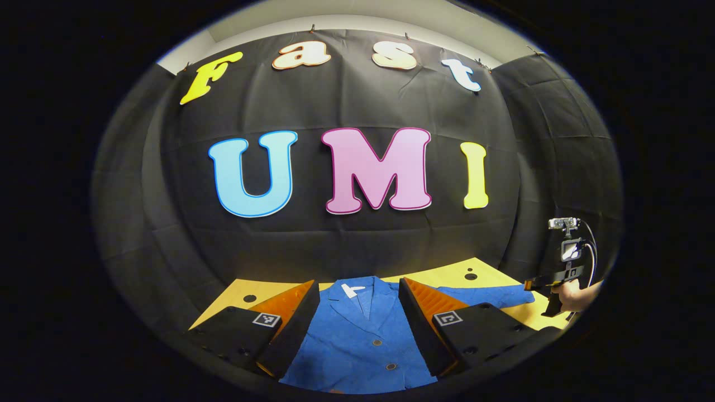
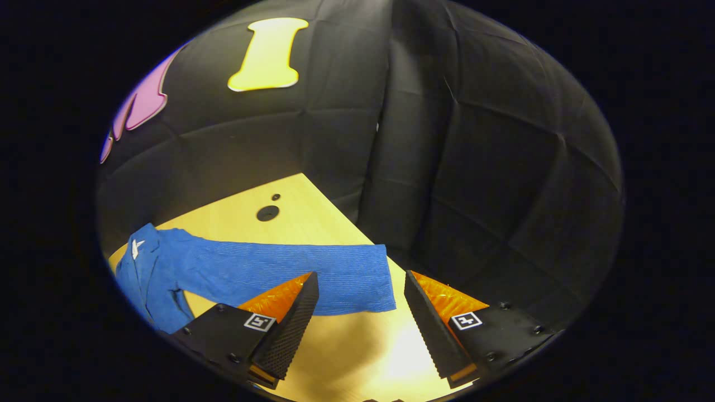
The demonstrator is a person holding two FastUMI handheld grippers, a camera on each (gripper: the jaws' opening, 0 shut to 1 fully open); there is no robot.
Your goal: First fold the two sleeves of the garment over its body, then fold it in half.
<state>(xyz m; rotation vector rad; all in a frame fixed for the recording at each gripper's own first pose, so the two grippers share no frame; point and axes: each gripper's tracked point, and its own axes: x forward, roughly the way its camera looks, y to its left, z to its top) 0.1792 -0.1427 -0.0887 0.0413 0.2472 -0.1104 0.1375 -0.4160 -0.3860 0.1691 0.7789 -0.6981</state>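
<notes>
Jacket (image 1: 357, 340) flat on table (image 2: 313, 223), sleeve (image 2: 290, 268) outstretched, left tool (image 1: 357, 329) and right tool (image 2: 357, 324) wide open, empty.

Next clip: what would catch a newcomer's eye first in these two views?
The blue jacket lies flat on the yellow table, collar toward the booth wall, filling the space between the open left gripper fingers. One sleeve stretches straight out sideways, unfolded, its cuff end just ahead of the open right gripper. In the left gripper view, a hand holds that other gripper at the table's right edge.
</notes>
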